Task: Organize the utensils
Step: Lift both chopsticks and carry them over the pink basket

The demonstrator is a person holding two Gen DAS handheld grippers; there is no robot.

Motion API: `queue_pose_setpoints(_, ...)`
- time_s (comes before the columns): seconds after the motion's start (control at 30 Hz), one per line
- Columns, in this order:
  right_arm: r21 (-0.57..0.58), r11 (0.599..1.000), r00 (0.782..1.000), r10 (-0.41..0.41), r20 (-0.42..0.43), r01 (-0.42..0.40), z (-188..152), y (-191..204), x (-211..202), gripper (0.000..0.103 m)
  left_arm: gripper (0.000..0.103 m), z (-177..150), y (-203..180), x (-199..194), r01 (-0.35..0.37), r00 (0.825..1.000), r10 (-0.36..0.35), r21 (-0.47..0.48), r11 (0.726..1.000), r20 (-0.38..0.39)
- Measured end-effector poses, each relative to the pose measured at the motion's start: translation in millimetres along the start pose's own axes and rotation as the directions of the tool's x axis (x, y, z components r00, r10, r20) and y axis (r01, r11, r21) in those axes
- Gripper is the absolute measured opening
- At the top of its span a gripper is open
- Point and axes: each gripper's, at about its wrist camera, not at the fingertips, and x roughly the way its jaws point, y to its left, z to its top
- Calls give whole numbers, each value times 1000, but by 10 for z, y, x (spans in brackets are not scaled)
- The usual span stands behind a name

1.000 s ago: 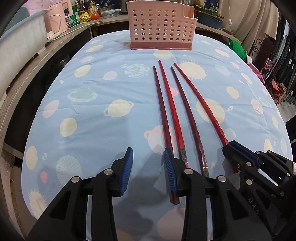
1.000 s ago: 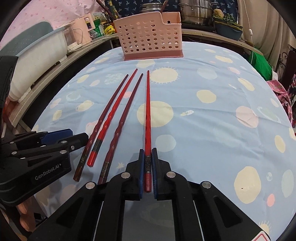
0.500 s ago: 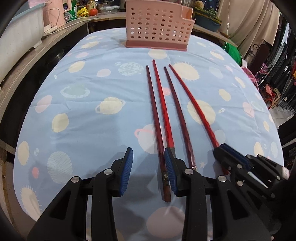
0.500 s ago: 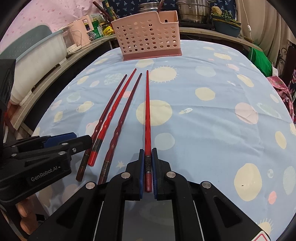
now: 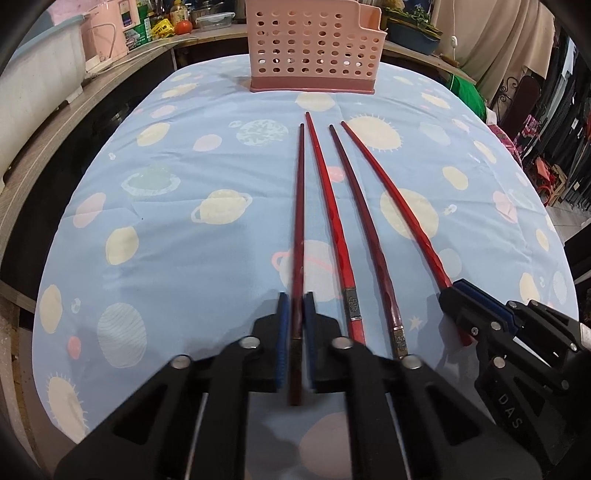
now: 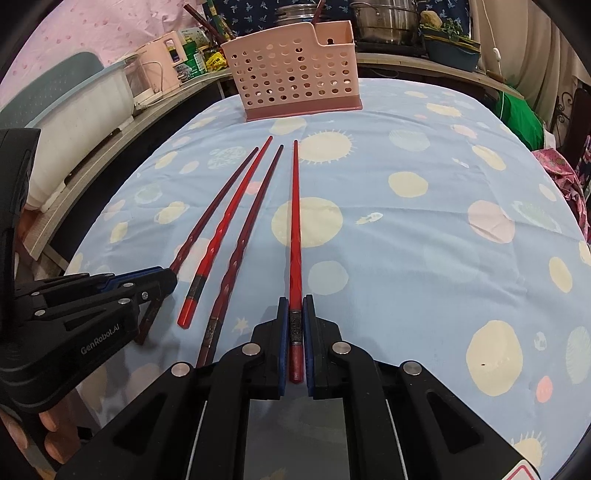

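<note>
Several red chopsticks lie side by side on the blue planet-print tablecloth (image 5: 177, 177), tips toward a pink perforated utensil holder (image 5: 316, 44) at the far edge. My left gripper (image 5: 295, 299) is shut on the thick end of the leftmost dark red chopstick (image 5: 299, 206). My right gripper (image 6: 295, 301) is shut on the thick end of the rightmost bright red chopstick (image 6: 295, 221). A bright red chopstick (image 5: 330, 206) and a dark red chopstick (image 5: 364, 221) lie loose between them. The holder also shows in the right wrist view (image 6: 295, 70). Each gripper appears in the other's view, the right one (image 5: 458, 291) and the left one (image 6: 162, 277).
A wooden counter (image 5: 66, 122) runs along the left with a white tub (image 5: 33, 74), a pink appliance (image 5: 107, 37) and bottles. Metal pots (image 6: 384, 18) stand behind the holder. A green bag (image 6: 521, 114) and clothing sit past the table's right edge.
My left gripper has shifted right and closed on the leftmost dark red chopstick; it was open a second ago. My right gripper has stayed shut on its chopstick.
</note>
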Motion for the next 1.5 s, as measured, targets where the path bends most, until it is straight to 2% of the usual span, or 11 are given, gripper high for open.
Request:
queue_pose_setpoints(0.23, 28, 999, 999, 15, 46, -17, 103, -62, -225, 7, 7, 83, 86, -189, 22, 999, -21, -26, 999, 27)
queue_pose_setpoints(0.47, 53, 998, 990, 20, 142, -28, 437, -157, -570, 7, 7, 355, 146, -581, 40, 993, -35, -44, 998, 115)
queue_pose_setpoints(0.87, 47, 998, 940, 20, 340, -38, 1308, -337, -1049, 7, 7, 1190, 241, -1070, 21, 958, -2, -62, 998, 288)
queue_pose_setpoints(1.07, 39, 999, 927, 17, 375, -34, 1559, -348, -1083, 7, 7, 1518, 242, -1141, 5, 946, 15, -62, 998, 324)
queue_pose_setpoints(1.5, 23, 998, 910, 50, 411, -65, 1840, -304, -1133, 7, 7, 1863, 172, -1358, -1, 922, 14, -33, 999, 386)
